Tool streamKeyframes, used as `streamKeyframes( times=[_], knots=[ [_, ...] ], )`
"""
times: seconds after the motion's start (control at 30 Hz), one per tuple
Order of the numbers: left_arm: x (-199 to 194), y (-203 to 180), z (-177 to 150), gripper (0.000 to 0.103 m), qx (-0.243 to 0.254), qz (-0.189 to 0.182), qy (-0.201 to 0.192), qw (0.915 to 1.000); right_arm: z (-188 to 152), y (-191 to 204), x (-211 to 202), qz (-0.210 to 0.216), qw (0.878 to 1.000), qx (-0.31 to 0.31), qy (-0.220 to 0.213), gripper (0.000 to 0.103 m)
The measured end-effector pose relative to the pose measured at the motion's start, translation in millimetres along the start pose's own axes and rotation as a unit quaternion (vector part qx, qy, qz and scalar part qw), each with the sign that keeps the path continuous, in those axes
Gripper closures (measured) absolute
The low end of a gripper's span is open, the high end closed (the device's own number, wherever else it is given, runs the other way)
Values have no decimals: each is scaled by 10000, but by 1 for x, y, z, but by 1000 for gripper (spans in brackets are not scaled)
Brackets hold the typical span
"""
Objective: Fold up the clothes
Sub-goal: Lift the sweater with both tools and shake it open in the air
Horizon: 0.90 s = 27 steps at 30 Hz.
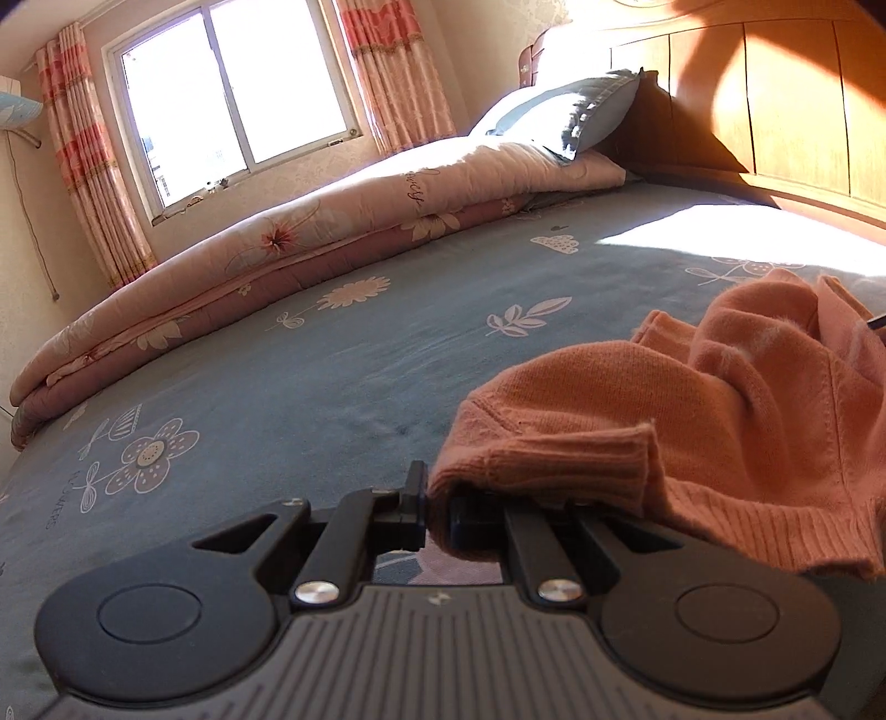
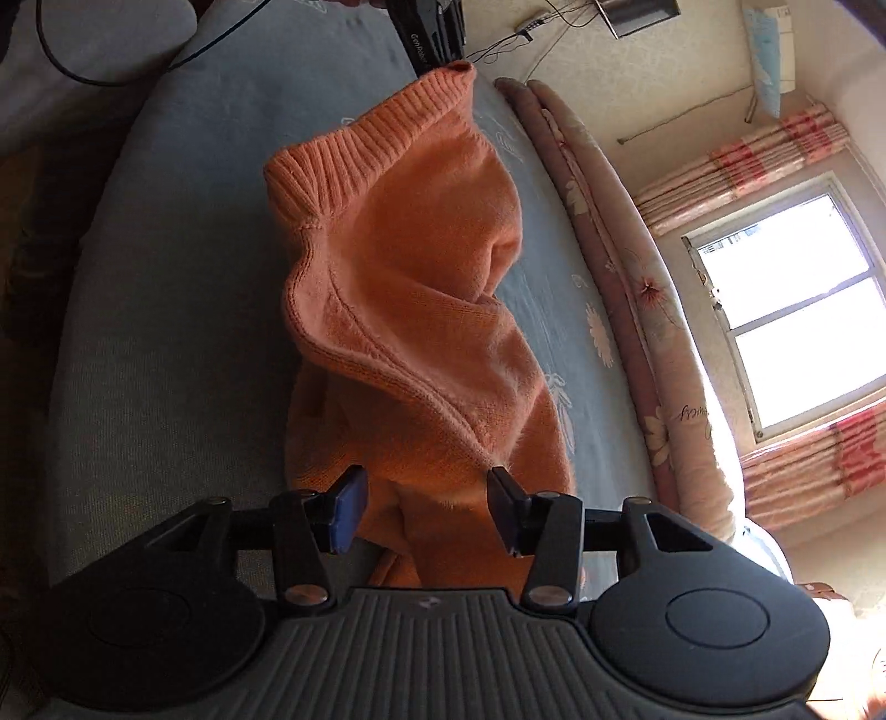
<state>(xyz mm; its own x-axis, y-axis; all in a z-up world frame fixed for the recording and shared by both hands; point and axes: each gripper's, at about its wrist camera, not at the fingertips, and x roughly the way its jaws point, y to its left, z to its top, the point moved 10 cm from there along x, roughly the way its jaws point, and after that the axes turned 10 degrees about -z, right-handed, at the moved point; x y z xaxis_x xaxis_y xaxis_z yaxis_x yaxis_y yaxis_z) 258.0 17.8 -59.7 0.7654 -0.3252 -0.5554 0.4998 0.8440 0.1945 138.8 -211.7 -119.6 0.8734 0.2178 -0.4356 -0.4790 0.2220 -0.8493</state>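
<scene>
An orange knitted sweater (image 1: 720, 415) lies crumpled on the blue flowered bedsheet (image 1: 310, 382). My left gripper (image 1: 437, 509) is shut on a ribbed edge of it, with cloth pinched between the pads. In the right wrist view the sweater (image 2: 415, 277) stretches up from the bed to its ribbed hem corner, held by the left gripper (image 2: 437, 33) at the top. My right gripper (image 2: 426, 509) stands open at the sweater's near end. Cloth lies between its fingers (image 2: 349, 509), and the pads stay apart from it.
A folded pink floral quilt (image 1: 277, 260) runs along the far side of the bed, with a blue pillow (image 1: 565, 111) on it. A wooden headboard (image 1: 775, 94) stands at the right. A window (image 1: 232, 94) with pink curtains is behind. A cable (image 2: 111, 72) lies near the bed's edge.
</scene>
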Motion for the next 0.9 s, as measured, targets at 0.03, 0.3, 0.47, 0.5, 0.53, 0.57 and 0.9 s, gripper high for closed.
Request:
streamKeyframes(
  times=[0.03, 0.3, 0.47, 0.5, 0.53, 0.57, 0.9],
  knots=[
    [0, 0, -1, 98, -10, 1, -14, 10000, 3, 4, 2, -80, 9996, -267, -64, 51],
    [1, -4, -8, 97, 130, -76, 38, 9999, 31, 37, 8, -32, 9787, -1933, -687, 41],
    [0, -7, -13, 97, 261, -59, 40, 9996, 33, 61, 14, 186, 9645, -2558, -636, 44],
    [0, -8, -14, 97, 319, -59, 38, 9995, 33, 62, 16, 133, 9626, -2645, -572, 48],
    [-1, -10, -15, 97, 414, -60, 33, 9991, 32, 61, 16, 79, 9640, -2605, -531, 50],
    [-1, -12, -17, 97, 508, -55, 34, 9987, 35, 57, 17, 4, 9677, -2460, -546, 50],
    [-5, -12, -22, 90, 730, -66, -28, 9973, 60, 43, 13, 419, 9864, -1545, -372, 96]
  ],
)
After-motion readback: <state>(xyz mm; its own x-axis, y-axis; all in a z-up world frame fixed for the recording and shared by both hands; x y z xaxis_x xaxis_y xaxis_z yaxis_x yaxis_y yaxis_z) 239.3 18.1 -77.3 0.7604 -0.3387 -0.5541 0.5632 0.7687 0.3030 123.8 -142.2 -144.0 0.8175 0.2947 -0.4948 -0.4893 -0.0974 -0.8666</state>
